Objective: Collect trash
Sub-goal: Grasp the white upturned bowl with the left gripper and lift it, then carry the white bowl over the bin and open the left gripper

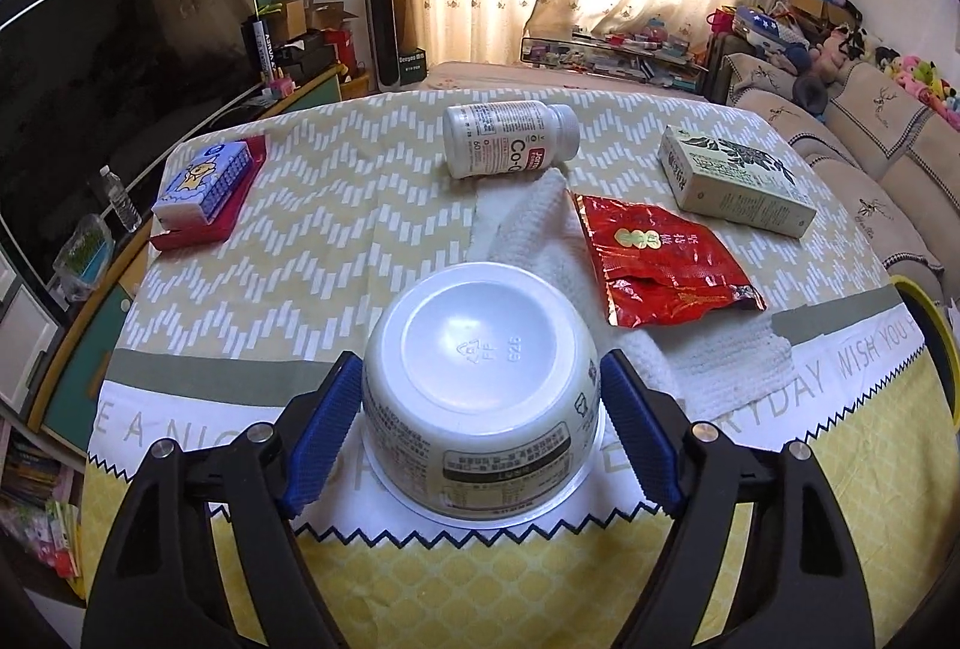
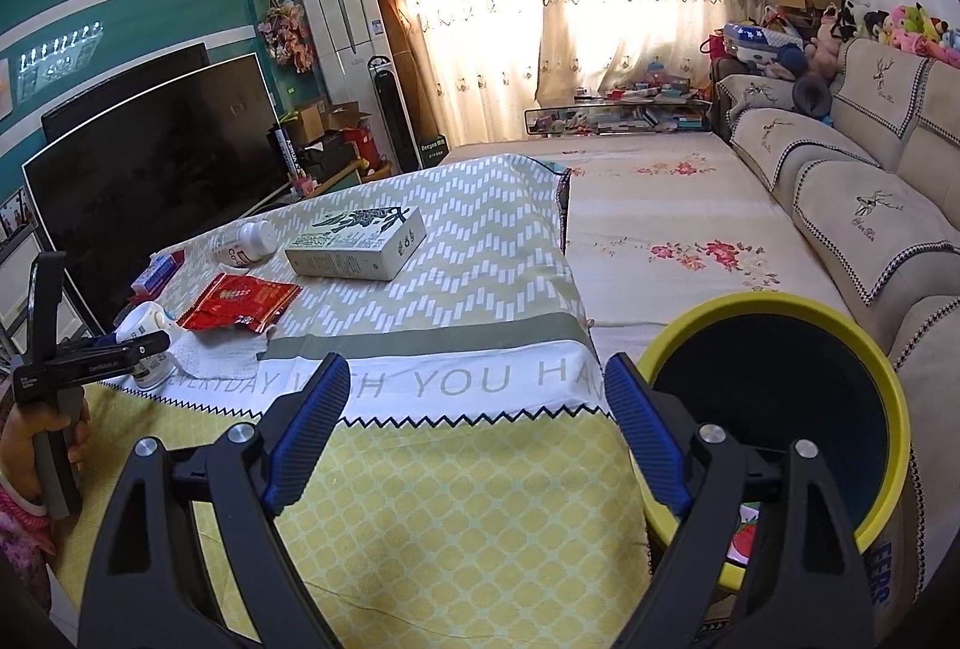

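Note:
A white plastic bowl (image 1: 480, 397) lies upside down on the table near its front edge. My left gripper (image 1: 480, 433) is open with one blue pad on each side of the bowl, close to its walls. Behind it lie a red foil wrapper (image 1: 660, 259), a white pill bottle (image 1: 510, 139) on its side and a green-and-white carton (image 1: 732, 181). My right gripper (image 2: 477, 433) is open and empty over the table's front right corner. A yellow-rimmed bin (image 2: 774, 409) stands just right of it. The left gripper (image 2: 90, 355) and bowl (image 2: 147, 331) show at far left in the right wrist view.
A white cloth (image 1: 660, 349) lies under the wrapper and beside the bowl. A tissue pack on a red box (image 1: 204, 193) sits at the table's left. A television (image 2: 150, 181) stands left, a flowered bed (image 2: 660, 229) and sofa (image 2: 870, 205) to the right.

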Demonstrator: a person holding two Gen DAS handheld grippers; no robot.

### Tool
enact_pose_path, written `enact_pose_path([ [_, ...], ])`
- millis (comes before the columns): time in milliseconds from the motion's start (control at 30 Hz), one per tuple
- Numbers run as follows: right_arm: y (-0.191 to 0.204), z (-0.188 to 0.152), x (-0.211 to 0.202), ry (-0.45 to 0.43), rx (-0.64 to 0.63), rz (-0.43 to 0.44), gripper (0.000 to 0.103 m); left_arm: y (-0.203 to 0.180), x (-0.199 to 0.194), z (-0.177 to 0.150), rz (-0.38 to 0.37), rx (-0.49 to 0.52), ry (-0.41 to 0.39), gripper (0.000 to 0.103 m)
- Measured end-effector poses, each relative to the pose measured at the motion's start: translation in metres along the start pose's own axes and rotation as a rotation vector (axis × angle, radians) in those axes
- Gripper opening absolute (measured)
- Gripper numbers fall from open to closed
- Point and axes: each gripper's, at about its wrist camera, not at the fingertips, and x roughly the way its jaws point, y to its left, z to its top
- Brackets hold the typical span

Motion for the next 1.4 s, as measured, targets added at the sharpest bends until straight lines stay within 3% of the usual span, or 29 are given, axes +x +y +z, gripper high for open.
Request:
enact_pose_path([
  [100, -0.002, 0.0, -0.001, -0.002, 0.007, 0.002, 0.082, -0.001, -0.011, -0.002, 0.0, 0.0, -0.021, 0.079],
  [333, -0.005, 0.002, -0.006, -0.016, 0.017, 0.011, 0.082, -0.021, -0.079, 0.001, -0.037, 0.045, -0.153, 0.079],
  [567, -0.021, 0.006, -0.038, -0.08, 0.012, -0.032, 0.082, -0.079, -0.12, 0.012, -0.161, 0.157, -0.209, 0.079],
  [800, -0.074, 0.003, -0.087, -0.141, 0.01, -0.219, 0.084, -0.179, -0.107, 0.021, -0.331, 0.3, -0.165, 0.079],
  [1033, -0.143, -0.014, -0.128, -0.159, 0.116, -0.364, 0.084, -0.302, -0.08, 0.029, -0.516, 0.441, -0.091, 0.079],
  [1267, -0.181, -0.031, -0.148, -0.164, 0.191, -0.431, 0.085, -0.409, -0.053, 0.026, -0.615, 0.547, -0.027, 0.079],
  [1400, -0.191, -0.034, -0.157, -0.178, 0.216, -0.445, 0.085, -0.444, -0.032, 0.025, -0.621, 0.535, 0.025, 0.081],
])
